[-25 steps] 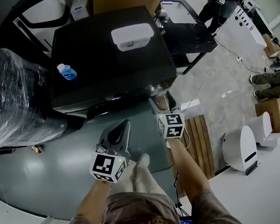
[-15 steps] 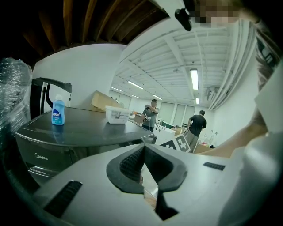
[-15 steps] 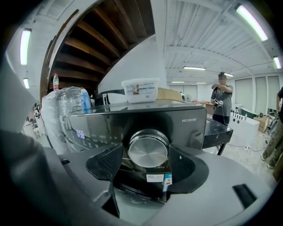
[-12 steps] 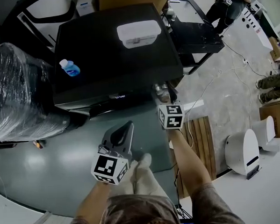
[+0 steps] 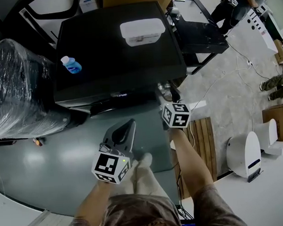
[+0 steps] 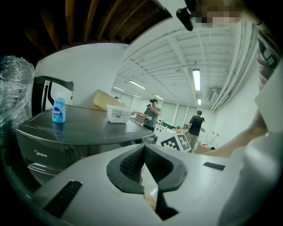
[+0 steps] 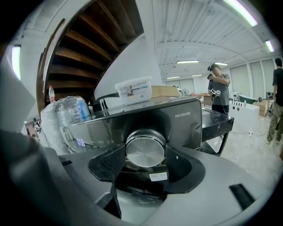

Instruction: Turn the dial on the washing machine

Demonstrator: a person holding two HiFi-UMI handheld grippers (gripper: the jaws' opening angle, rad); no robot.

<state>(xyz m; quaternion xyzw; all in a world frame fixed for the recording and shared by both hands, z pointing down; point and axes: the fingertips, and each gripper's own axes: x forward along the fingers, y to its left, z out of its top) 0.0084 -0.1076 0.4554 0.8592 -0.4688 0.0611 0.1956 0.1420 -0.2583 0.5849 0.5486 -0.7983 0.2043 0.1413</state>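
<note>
The black washing machine (image 5: 114,45) stands in front of me, and its round silver dial (image 7: 145,149) sits on the front panel at the right. My right gripper (image 7: 145,155) reaches up to the panel (image 5: 166,93) with the dial between its jaws. The jaws are closing, and the dark pads (image 7: 110,163) stand right beside the dial's sides; no firm press shows. My left gripper (image 5: 129,125) hangs lower, away from the machine, in front of the door. Its jaws (image 6: 142,148) meet at the tips with nothing in them.
A blue bottle (image 5: 71,65) and a white plastic box (image 5: 142,31) stand on the machine's top. A bundle wrapped in clear film (image 5: 17,88) is at the left. A wooden pallet (image 5: 199,135), a white device (image 5: 245,154) and a black table (image 5: 199,36) are at the right. People (image 7: 219,86) stand behind.
My right gripper has gone forward and up to the machine's front panel. The left gripper has hardly moved.
</note>
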